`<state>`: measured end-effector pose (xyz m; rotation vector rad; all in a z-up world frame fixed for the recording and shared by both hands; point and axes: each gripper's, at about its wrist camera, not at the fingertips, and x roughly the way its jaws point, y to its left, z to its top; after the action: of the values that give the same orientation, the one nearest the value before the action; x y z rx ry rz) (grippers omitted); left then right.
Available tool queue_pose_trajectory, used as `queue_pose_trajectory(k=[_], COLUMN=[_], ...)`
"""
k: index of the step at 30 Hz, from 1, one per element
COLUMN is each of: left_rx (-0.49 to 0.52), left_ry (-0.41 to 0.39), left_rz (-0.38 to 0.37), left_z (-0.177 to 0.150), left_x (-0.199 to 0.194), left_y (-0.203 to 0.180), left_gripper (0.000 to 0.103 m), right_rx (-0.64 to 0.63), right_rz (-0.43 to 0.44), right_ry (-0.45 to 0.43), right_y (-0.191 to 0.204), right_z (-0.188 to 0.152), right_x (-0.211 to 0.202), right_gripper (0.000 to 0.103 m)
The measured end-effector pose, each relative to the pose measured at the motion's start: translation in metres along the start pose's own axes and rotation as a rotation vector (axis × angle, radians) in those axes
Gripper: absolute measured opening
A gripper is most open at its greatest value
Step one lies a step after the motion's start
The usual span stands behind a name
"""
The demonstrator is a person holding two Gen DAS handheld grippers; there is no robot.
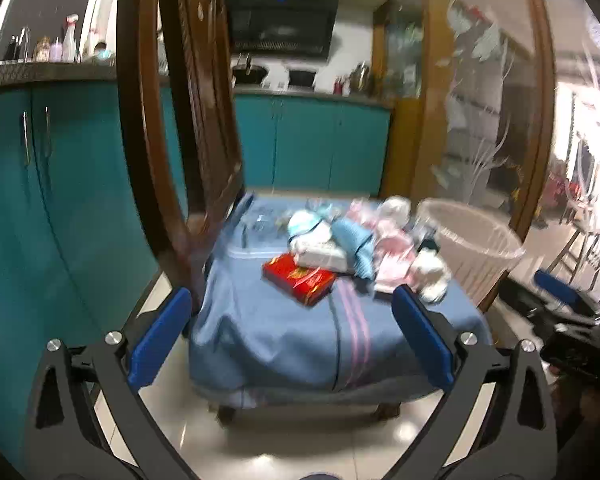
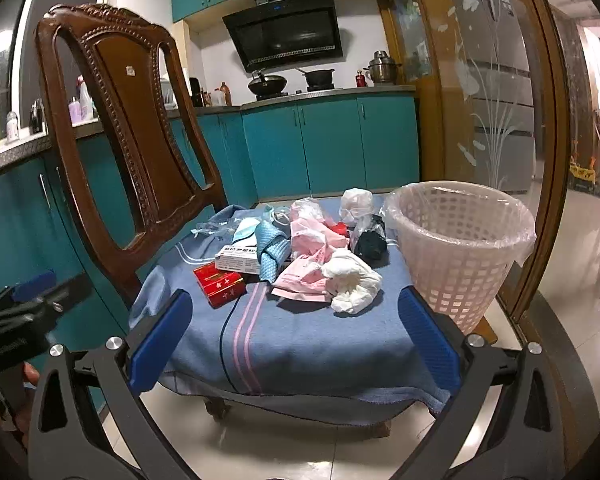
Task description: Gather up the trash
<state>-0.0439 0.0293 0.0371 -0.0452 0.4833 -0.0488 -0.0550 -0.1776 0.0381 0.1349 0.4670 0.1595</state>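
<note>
Trash (image 2: 300, 252) heaps the chair seat (image 2: 300, 344) beside a basket (image 2: 460, 248).

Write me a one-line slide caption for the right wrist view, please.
Open right gripper faces a blanket-covered chair seat strewn with trash, beside a lined white basket.

Blurring the trash pile (image 1: 352, 248) in the left wrist view; hiding the bin's (image 2: 460, 248) inside and the small box's (image 2: 237, 260) print.
</note>
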Motion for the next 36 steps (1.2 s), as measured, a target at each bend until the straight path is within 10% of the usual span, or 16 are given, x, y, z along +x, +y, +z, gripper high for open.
queue_pose_trajectory(k=[22, 36], left_rx=[0.111, 0.173], left_ry=[0.194, 0.215], left_rz=[0.043, -0.022], left_z=[0.008, 0.072], left_x=[0.033, 0.101], left_y=[0.005, -0.033], left_gripper=[0.1, 0.1], right_rx=[0.047, -0.129], right_rz=[-0.043, -0.056], right_ry=[0.127, 0.065], right_y=[-0.024, -0.02], right_z=[0.004, 0.127], right_x=[0.008, 0.056], right_gripper=[0.1, 0.1])
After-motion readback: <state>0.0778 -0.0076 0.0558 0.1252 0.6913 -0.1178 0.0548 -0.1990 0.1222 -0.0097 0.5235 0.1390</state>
